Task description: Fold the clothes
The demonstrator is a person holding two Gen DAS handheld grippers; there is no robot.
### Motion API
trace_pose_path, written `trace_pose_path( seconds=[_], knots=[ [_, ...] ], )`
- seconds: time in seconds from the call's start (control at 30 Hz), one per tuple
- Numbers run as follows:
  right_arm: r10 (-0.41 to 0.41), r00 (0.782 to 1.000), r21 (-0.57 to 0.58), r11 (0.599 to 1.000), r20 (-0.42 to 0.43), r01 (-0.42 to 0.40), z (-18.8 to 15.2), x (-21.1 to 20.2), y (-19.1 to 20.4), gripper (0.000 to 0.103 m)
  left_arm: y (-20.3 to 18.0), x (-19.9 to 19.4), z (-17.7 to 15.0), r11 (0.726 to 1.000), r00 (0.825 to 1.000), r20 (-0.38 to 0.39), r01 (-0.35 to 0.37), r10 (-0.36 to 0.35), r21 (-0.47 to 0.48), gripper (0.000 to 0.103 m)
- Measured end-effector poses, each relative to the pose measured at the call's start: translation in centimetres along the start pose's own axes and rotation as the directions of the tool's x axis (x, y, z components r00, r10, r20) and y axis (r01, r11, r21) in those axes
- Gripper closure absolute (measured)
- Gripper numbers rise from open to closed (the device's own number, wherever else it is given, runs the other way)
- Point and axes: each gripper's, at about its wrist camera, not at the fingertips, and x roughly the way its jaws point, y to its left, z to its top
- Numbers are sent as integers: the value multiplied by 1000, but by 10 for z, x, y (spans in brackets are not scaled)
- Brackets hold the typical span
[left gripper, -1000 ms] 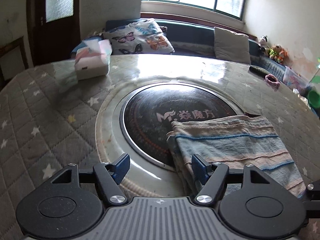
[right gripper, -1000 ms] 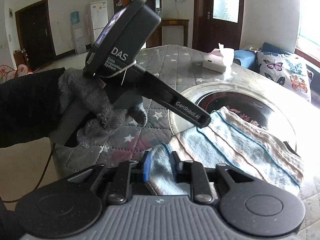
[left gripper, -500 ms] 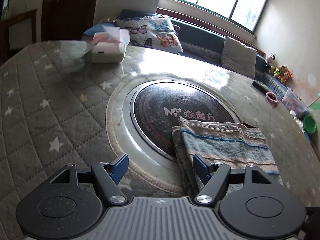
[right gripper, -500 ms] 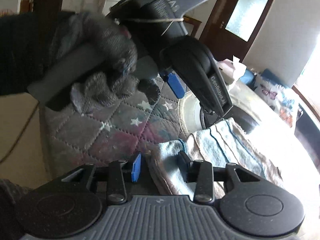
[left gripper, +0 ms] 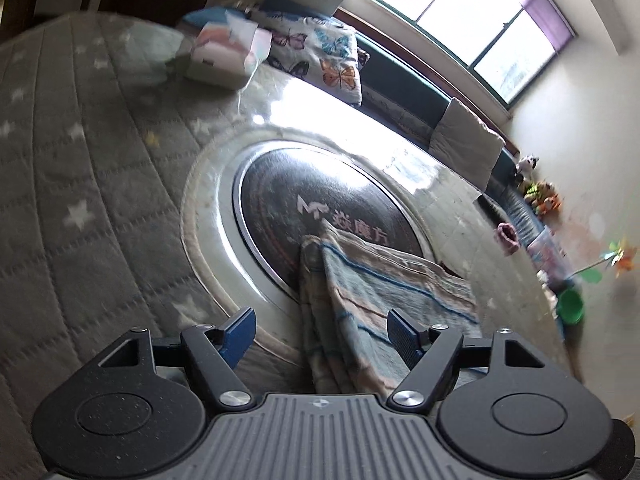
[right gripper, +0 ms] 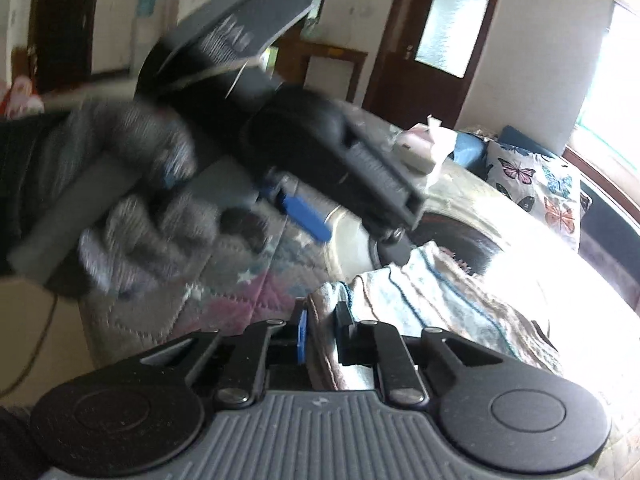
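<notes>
A folded striped cloth (left gripper: 372, 292), pale blue with pink and blue lines, lies on the table, partly over the round black hotplate (left gripper: 304, 208). My left gripper (left gripper: 322, 330) is open, its jaws either side of the cloth's near end, raised and tilted. In the right wrist view the cloth (right gripper: 436, 304) runs off to the right. My right gripper (right gripper: 322, 330) is shut on the cloth's near corner edge. The left gripper's body (right gripper: 336, 160), in a grey-gloved hand (right gripper: 136, 208), hovers above the table, blurred.
A grey quilted star-pattern cover (left gripper: 76, 184) lies over the table. A tissue box (left gripper: 224, 56) stands at the far side. Butterfly cushions (left gripper: 320, 56) sit on a bench behind. A green cup (left gripper: 570, 306) and small items are at the right edge.
My right gripper has closed on the cloth's corner. My left gripper has lifted and tilted, staying open over the cloth's near end.
</notes>
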Motion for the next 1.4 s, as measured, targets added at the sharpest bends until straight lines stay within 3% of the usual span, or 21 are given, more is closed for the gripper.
trace_pose_path(
  seconds=[0.33, 0.43, 0.5, 0.6, 0.83, 0.93, 1.2, 1.3, 1.4],
  knots=[
    [16, 998, 70, 997, 62, -21, -2, -20, -22, 91, 3, 21, -6, 979, 991, -81, 90, -106, -181, 32],
    [27, 998, 77, 997, 65, -32, -5, -17, -23, 91, 4, 26, -7, 970, 986, -96, 113, -136, -213, 53],
    [31, 997, 78, 996, 67, -36, -5, -15, -23, 91, 6, 30, -8, 969, 986, -101, 111, -136, -221, 73],
    [40, 997, 81, 996, 64, -45, -8, -14, -23, 91, 10, 31, -8, 967, 985, -101, 116, -141, -228, 78],
    [79, 995, 172, 981, 58, -88, -18, -25, -46, 89, 11, 31, -9, 970, 986, -100, 110, -134, -216, 79],
    [44, 998, 212, 976, 47, -53, -25, -29, -63, 89, 11, 31, -10, 971, 986, -98, 110, -133, -210, 79],
    [67, 997, 392, 917, 21, -70, -45, -24, -108, 87, 10, 30, -11, 972, 986, -99, 109, -132, -207, 79],
    [-2, 1000, 353, 936, -1, 3, -48, -20, -110, 87, 10, 30, -11, 973, 987, -98, 106, -128, -203, 79],
    [-29, 999, 371, 928, -26, 36, -56, -9, -119, 87, 10, 30, -11, 972, 987, -98, 108, -131, -207, 79]
  ],
)
